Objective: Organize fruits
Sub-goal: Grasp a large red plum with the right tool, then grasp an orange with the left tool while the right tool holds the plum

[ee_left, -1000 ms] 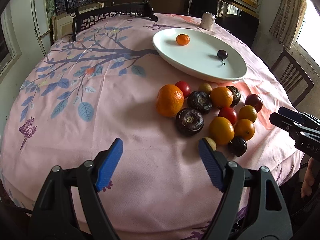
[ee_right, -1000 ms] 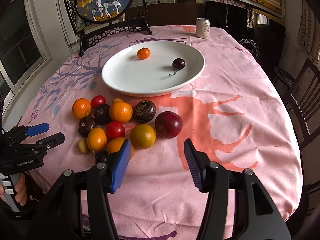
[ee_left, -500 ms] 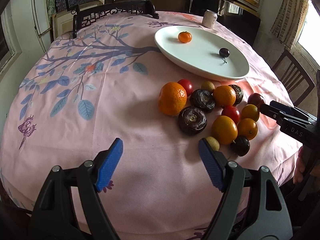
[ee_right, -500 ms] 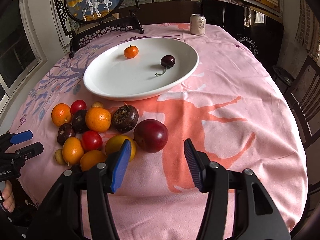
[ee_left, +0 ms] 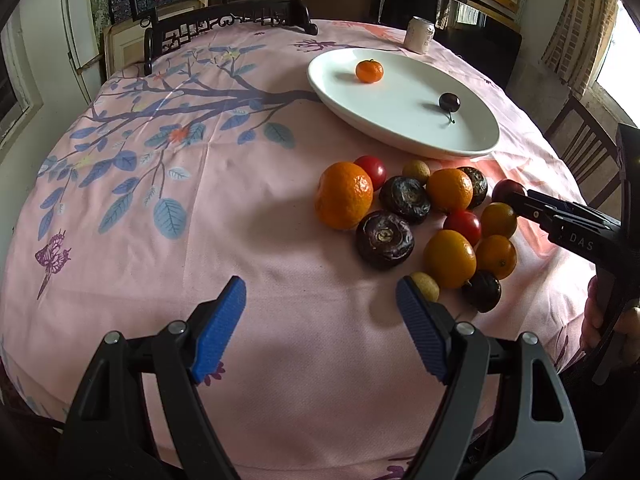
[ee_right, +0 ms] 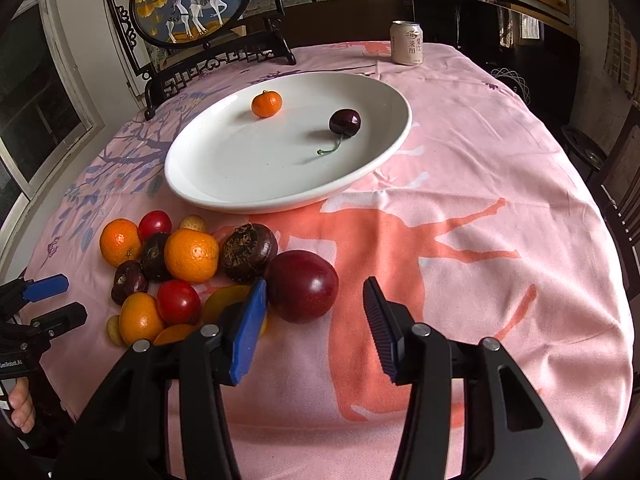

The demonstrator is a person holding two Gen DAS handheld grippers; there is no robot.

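Closing in on the dark red plum (ee_right: 301, 286), nearest fruit of the pile below the white plate (ee_right: 384, 148).

Nearest the lens, right gripper (ee_right: 314, 312) now straddling the plum after a forward, downward approach, jaws just narrowed but with a visible gap on the far pad, so not yet gripping. Left gripper (ee_left: 320, 308) unmoved, spread wide and empty over bare pink tablecloth (ee_left: 240, 240), short of the pile. Beyond the plum, the cluster of oranges (ee_right: 191, 255), tomatoes and dark fruits untouched on the cloth. On the plate, only a small mandarin (ee_right: 267, 104) and a cherry (ee_right: 344, 121). Past the plate, a drink can (ee_right: 406, 43). Likely next: pinch, then lift to the plate.
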